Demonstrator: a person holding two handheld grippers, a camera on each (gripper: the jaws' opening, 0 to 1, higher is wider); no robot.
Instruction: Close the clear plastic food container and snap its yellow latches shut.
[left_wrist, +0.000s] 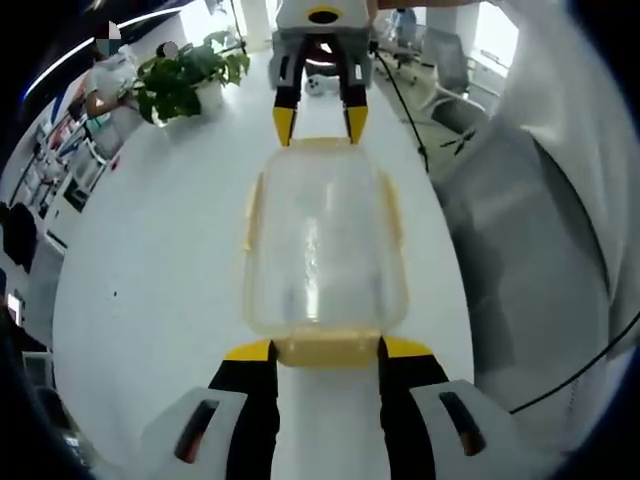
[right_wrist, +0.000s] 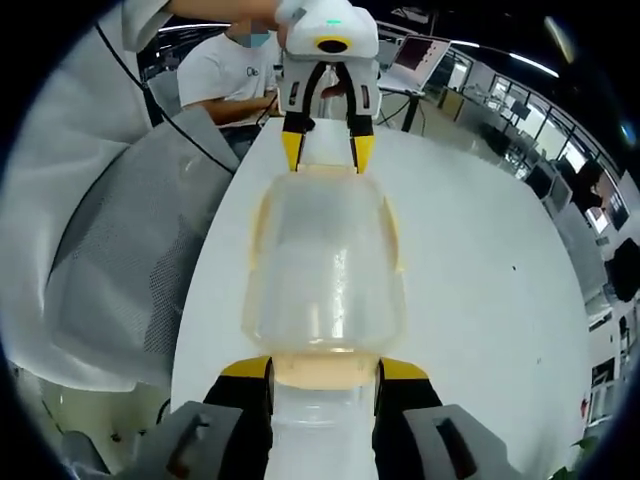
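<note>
A clear plastic food container (left_wrist: 322, 245) (right_wrist: 325, 265) with its lid on lies lengthwise on the white table (left_wrist: 160, 290) (right_wrist: 480, 260) between my two grippers. My left gripper (left_wrist: 327, 349) holds the yellow end latch (left_wrist: 325, 350) between its jaw tips. At the opposite end my right gripper (right_wrist: 324, 370) is shut the same way on the other yellow end latch (right_wrist: 322, 370). Each gripper shows at the far end in the other's view, left gripper (right_wrist: 324, 150) and right gripper (left_wrist: 320, 125). Yellow side latches (left_wrist: 252, 210) (right_wrist: 262, 225) run along the long sides.
A potted plant (left_wrist: 185, 80) stands on the table's far left. A person's white sleeve (left_wrist: 560, 200) and a grey chair (right_wrist: 130, 260) border the table edge. Another person (right_wrist: 225, 65) sits at the far end, near a monitor (right_wrist: 420, 55). A black cable (left_wrist: 400, 100) crosses there.
</note>
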